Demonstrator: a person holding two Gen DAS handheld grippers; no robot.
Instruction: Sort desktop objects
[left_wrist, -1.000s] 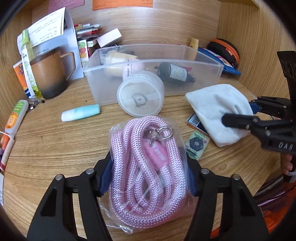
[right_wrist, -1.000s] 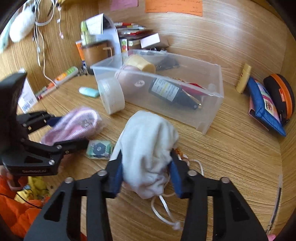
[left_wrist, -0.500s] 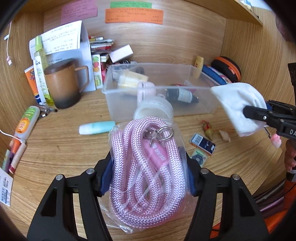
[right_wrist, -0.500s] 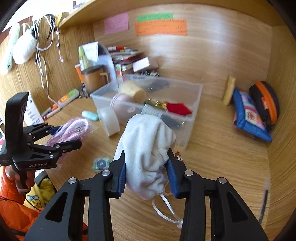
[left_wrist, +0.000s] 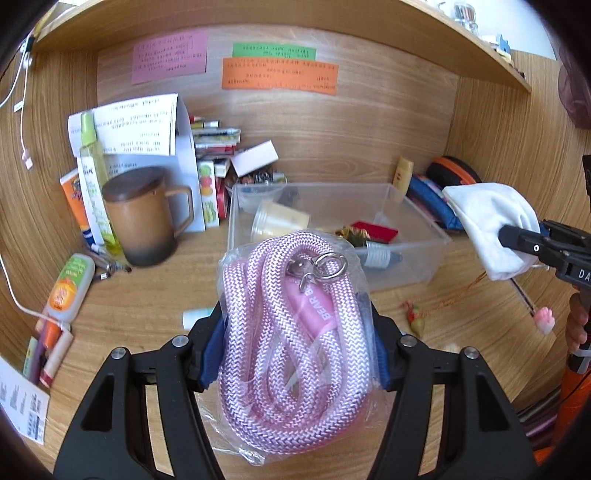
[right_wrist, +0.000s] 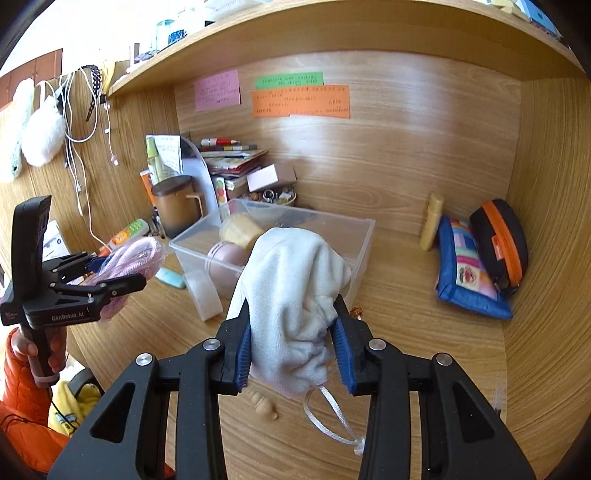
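Nearest, the left gripper (left_wrist: 297, 363) had its jaws clamped on a bagged pink rope (left_wrist: 295, 332), held above the table (left_wrist: 140, 295). The right gripper (right_wrist: 295, 354) squeezed a white cloth pouch (right_wrist: 291, 291), jaws narrowly parted. Beyond both sat a clear plastic bin (left_wrist: 417, 240) with bottles inside.
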